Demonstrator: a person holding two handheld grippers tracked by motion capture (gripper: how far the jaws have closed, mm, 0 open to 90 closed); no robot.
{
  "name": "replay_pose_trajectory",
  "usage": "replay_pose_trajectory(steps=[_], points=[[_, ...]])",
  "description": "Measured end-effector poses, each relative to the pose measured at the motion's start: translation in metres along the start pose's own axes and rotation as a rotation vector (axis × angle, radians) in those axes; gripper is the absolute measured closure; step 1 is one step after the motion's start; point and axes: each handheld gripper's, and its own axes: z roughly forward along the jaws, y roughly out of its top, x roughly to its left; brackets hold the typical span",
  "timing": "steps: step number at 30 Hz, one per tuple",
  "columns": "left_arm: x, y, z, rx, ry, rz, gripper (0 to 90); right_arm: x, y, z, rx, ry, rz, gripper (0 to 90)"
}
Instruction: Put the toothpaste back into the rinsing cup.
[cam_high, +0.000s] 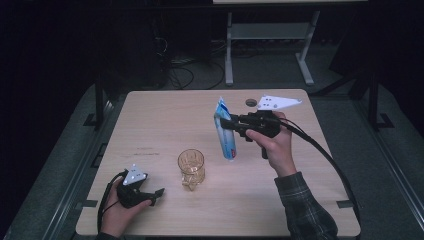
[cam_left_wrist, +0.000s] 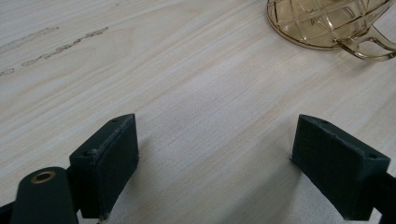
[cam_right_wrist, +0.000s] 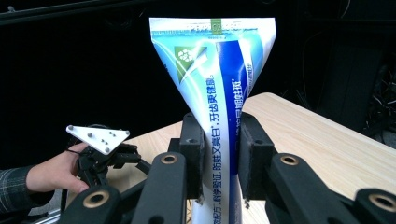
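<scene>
A blue and white toothpaste tube (cam_high: 225, 131) hangs upright above the table, crimped end up. My right gripper (cam_high: 231, 125) is shut on it, and in the right gripper view the tube (cam_right_wrist: 219, 84) stands pinched between the two black pads. An amber glass mug (cam_high: 192, 168) stands on the table below and to the left of the tube; its base and handle (cam_left_wrist: 336, 28) show in the left gripper view. My left gripper (cam_high: 152, 196) rests open near the front left edge, with bare wood between its jaws (cam_left_wrist: 215, 158).
The light wooden table (cam_high: 165, 120) has a round cable hole (cam_high: 250, 102) at the back. Black cables trail from both grippers. Behind the table stand a white desk frame (cam_high: 270, 35) and loose cords on the floor.
</scene>
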Motion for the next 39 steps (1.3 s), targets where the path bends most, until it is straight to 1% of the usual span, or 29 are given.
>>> replay_pose_trajectory(steps=[11, 19, 26, 30, 39], points=[[0.0, 0.0, 0.0, 0.0, 0.0, 0.0, 13.7, 0.009, 0.013, 0.017, 0.003, 0.029, -0.032, 74.0], [0.0, 0.0, 0.0, 0.0, -0.001, 0.0, 13.7, 0.017, 0.021, 0.034, 0.015, 0.056, -0.057, 73.9], [0.0, 0.0, 0.0, 0.001, -0.001, 0.001, 13.7, 0.024, 0.027, 0.047, 0.02, 0.073, -0.069, 74.0], [0.0, 0.0, 0.0, 0.001, -0.001, 0.001, 13.7, 0.027, 0.029, 0.055, 0.026, 0.082, -0.076, 74.0], [0.0, 0.0, 0.0, 0.001, -0.002, 0.002, 13.7, 0.033, 0.03, 0.073, 0.046, 0.101, -0.076, 73.9]])
